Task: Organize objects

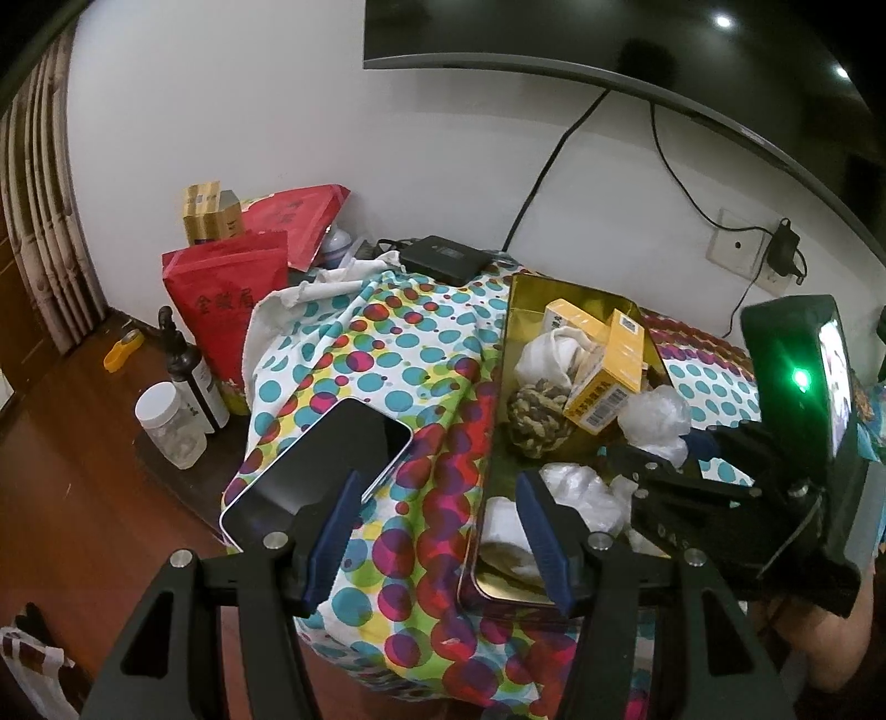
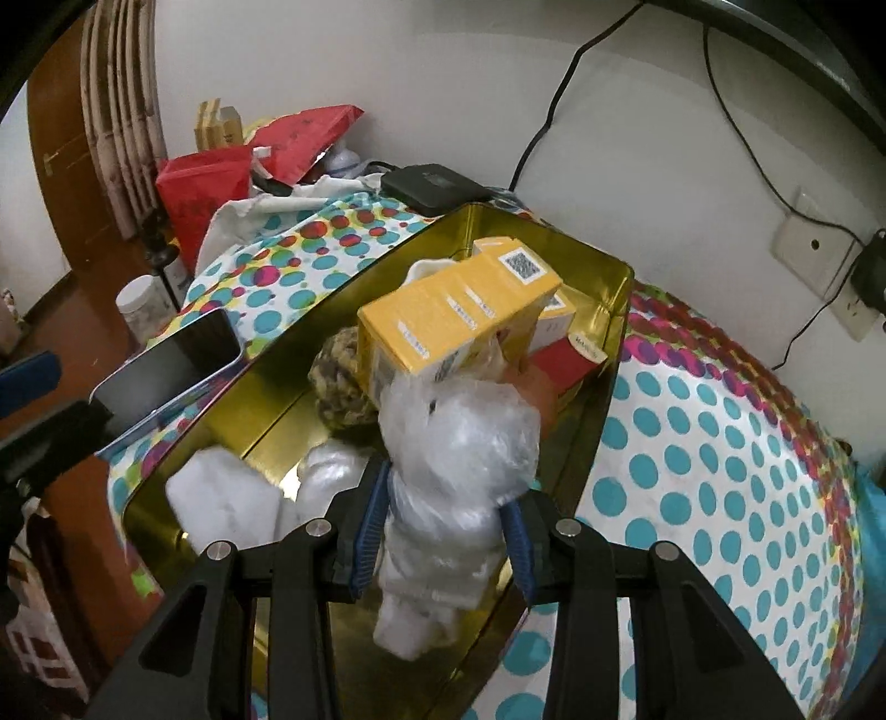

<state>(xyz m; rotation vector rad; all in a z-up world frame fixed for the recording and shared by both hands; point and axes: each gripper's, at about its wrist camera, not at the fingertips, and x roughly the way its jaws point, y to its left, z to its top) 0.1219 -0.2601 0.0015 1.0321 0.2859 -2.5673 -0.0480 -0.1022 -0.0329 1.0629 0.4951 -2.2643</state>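
A gold tin tray (image 1: 515,293) (image 2: 614,310) lies on a polka-dot cloth. It holds yellow boxes (image 1: 603,376) (image 2: 454,321), a rope ball (image 1: 537,415) (image 2: 343,382) and white bundles (image 1: 570,487). My right gripper (image 2: 443,520) is shut on a clear plastic bag bundle (image 2: 459,443) over the tray; it also shows in the left wrist view (image 1: 642,459). My left gripper (image 1: 437,531) is open and empty above the cloth, between a smartphone (image 1: 326,459) (image 2: 171,360) and the tray's near left edge.
Red bags (image 1: 221,299), gold boxes (image 1: 210,216), a dark bottle (image 1: 194,376) and a white-lidded jar (image 1: 166,421) stand at the left. A black box (image 1: 443,257) sits at the back. Cables hang to a wall socket (image 1: 742,249). A TV (image 1: 609,39) hangs above.
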